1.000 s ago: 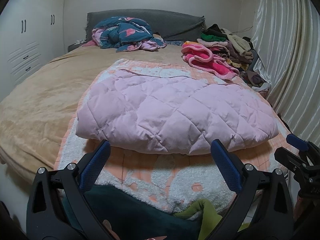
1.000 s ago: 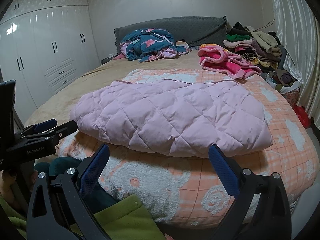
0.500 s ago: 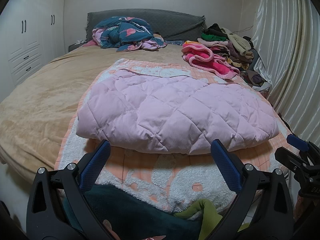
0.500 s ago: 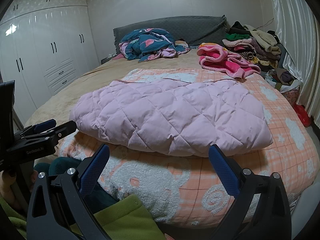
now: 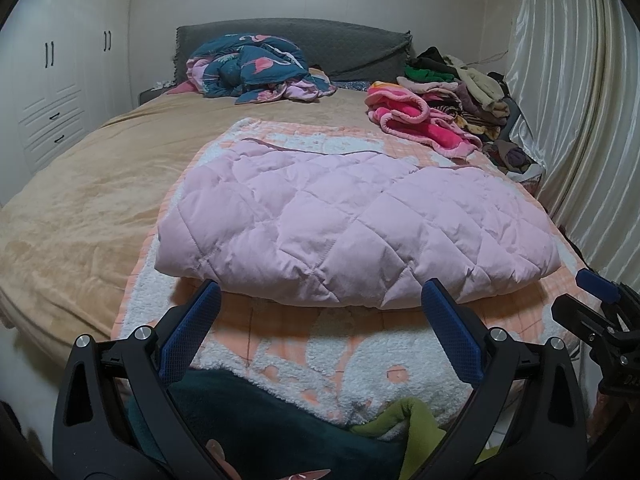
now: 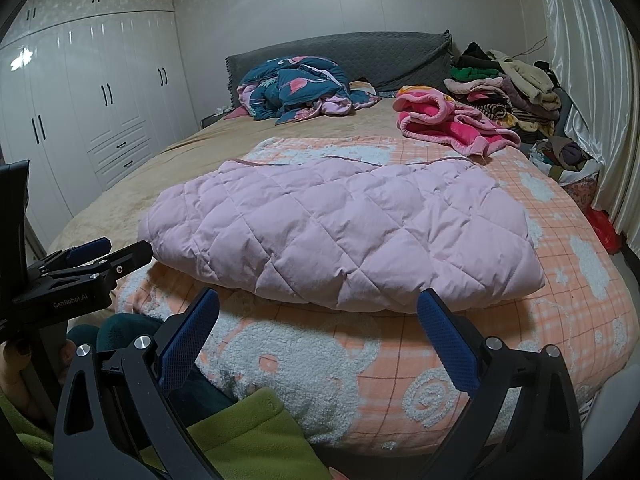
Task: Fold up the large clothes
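Observation:
A pink quilted garment (image 5: 344, 220) lies folded into a thick rectangle on an orange and white fleece blanket (image 5: 352, 356) on the bed; it also shows in the right wrist view (image 6: 344, 236). My left gripper (image 5: 320, 316) is open and empty, just short of the garment's near edge. My right gripper (image 6: 318, 314) is open and empty, also just short of that edge. Each gripper shows at the side of the other's view: the right one (image 5: 596, 308) and the left one (image 6: 108, 256).
A blue flamingo-print quilt (image 5: 252, 68) is bunched by the grey headboard (image 5: 344, 44). A pink fleece (image 5: 420, 120) and a pile of clothes (image 5: 468, 92) sit at the far right by the curtain (image 5: 580, 120). White wardrobes (image 6: 80, 120) stand left. Green clothing (image 6: 240, 436) lies below the grippers.

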Demonstrator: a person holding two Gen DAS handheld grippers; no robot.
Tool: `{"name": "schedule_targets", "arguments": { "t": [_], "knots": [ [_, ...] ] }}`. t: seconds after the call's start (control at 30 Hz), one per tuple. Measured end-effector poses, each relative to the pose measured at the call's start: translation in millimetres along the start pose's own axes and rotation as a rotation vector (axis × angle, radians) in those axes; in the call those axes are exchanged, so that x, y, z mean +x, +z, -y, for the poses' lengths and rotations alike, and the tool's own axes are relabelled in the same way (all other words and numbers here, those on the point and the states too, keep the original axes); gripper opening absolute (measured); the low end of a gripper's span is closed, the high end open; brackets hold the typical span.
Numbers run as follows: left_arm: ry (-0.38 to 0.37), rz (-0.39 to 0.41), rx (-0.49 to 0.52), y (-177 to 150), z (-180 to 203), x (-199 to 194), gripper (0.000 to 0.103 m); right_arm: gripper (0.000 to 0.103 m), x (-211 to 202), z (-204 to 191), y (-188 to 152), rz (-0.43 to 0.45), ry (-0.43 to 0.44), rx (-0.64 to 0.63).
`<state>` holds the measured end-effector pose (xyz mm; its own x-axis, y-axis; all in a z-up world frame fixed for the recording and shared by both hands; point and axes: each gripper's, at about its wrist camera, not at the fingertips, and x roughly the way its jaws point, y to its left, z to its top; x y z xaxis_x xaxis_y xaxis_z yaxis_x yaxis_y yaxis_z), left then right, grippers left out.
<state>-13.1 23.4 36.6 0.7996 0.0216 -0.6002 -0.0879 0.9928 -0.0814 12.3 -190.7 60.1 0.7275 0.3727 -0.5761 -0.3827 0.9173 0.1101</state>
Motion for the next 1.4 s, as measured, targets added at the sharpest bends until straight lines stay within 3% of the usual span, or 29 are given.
{"name": "schedule_targets", "arguments": {
  "t": [1.4],
  "knots": [
    [0.003,0.013,0.004,-1.2,4.1,-4.7,0.094,0.099,-3.7,1.7,-1.1,0.013,-0.011,-0.001]
  ]
}}
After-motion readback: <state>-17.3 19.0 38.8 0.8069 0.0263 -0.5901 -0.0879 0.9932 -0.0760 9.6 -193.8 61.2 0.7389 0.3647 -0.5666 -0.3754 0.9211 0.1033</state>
